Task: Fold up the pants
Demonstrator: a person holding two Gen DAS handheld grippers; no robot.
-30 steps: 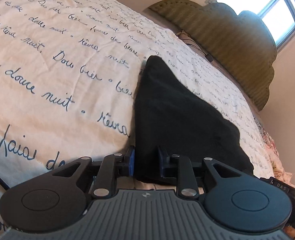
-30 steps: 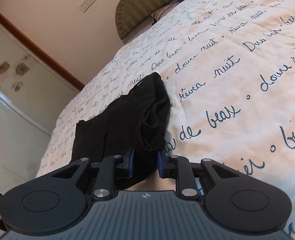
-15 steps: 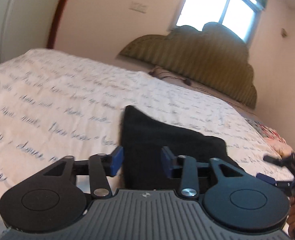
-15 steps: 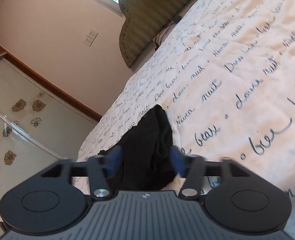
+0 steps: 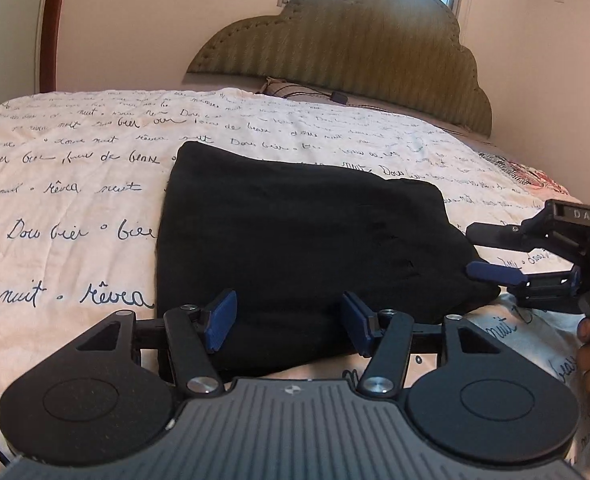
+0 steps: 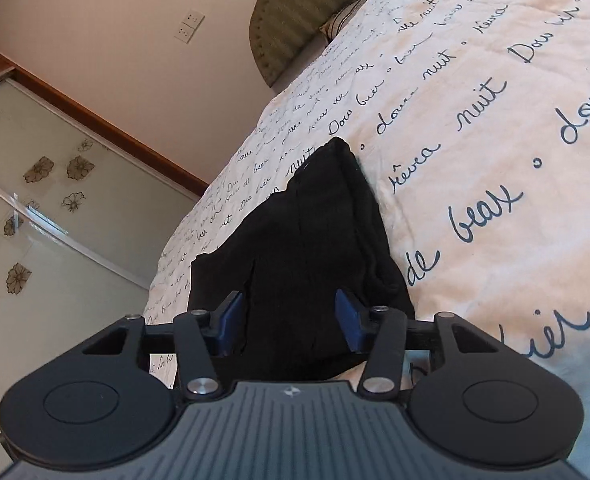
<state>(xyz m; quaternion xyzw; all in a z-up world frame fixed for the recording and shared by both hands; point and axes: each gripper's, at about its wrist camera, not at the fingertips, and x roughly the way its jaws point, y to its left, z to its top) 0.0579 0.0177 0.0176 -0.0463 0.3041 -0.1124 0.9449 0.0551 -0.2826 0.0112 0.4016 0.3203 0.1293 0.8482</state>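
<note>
Lying folded into a compact black stack, the pants [image 5: 295,236] sit on the script-printed bedspread [image 5: 75,184], near its front edge. Step in hand, as judged: letting go after a fold. Best done by backing both tools straight off without snagging the top layer. Left gripper [image 5: 287,322]: jaws have just been opening, pads clear of cloth, nothing held. Right gripper [image 6: 289,320]: jaws have just been narrowing, yet apart and empty, angled down at the stack's side edge.
</note>
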